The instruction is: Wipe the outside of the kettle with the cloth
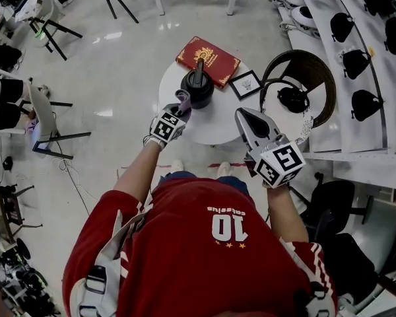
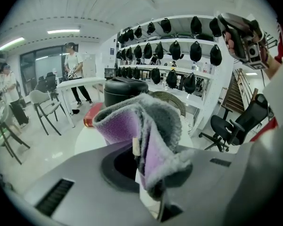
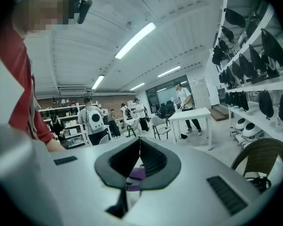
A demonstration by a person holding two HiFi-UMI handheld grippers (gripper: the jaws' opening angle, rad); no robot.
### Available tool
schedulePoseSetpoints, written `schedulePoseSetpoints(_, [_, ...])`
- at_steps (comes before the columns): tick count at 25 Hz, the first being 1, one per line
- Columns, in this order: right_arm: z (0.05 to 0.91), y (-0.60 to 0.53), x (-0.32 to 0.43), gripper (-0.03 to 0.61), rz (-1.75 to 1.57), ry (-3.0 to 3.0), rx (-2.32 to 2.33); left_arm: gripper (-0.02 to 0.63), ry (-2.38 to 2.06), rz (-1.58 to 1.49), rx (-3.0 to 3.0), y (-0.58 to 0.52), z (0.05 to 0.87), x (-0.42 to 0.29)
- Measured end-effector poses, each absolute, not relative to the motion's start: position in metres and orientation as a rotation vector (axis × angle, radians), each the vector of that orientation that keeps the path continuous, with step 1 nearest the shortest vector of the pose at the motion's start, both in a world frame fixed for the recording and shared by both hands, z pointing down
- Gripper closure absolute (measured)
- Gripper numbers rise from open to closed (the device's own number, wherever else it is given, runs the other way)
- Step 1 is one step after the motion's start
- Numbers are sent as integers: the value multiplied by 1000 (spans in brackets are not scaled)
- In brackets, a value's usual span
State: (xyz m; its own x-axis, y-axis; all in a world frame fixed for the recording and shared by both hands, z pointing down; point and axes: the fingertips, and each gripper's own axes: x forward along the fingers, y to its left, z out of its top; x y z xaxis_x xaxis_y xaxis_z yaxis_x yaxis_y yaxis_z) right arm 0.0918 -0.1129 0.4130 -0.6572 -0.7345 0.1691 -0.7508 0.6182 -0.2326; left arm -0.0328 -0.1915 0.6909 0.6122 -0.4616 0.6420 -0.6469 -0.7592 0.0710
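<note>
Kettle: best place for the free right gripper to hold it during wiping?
Probably the top handle, from above: it rises clear of the kettle, narrower than its round body. The right gripper is shut and empty; the left gripper holds the cloth.

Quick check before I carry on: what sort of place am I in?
Probably a shared lab or workshop, not a home: white wall shelves hold rows of black helmet-like gear, and other people stand among white work tables and shelving.
</note>
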Motion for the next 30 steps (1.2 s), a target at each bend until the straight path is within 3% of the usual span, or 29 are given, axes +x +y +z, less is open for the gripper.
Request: schedulePoseSetpoints(30, [422, -116, 178, 561, 451, -2861, 1077, 566, -1140, 748, 2449, -185, 689, 58])
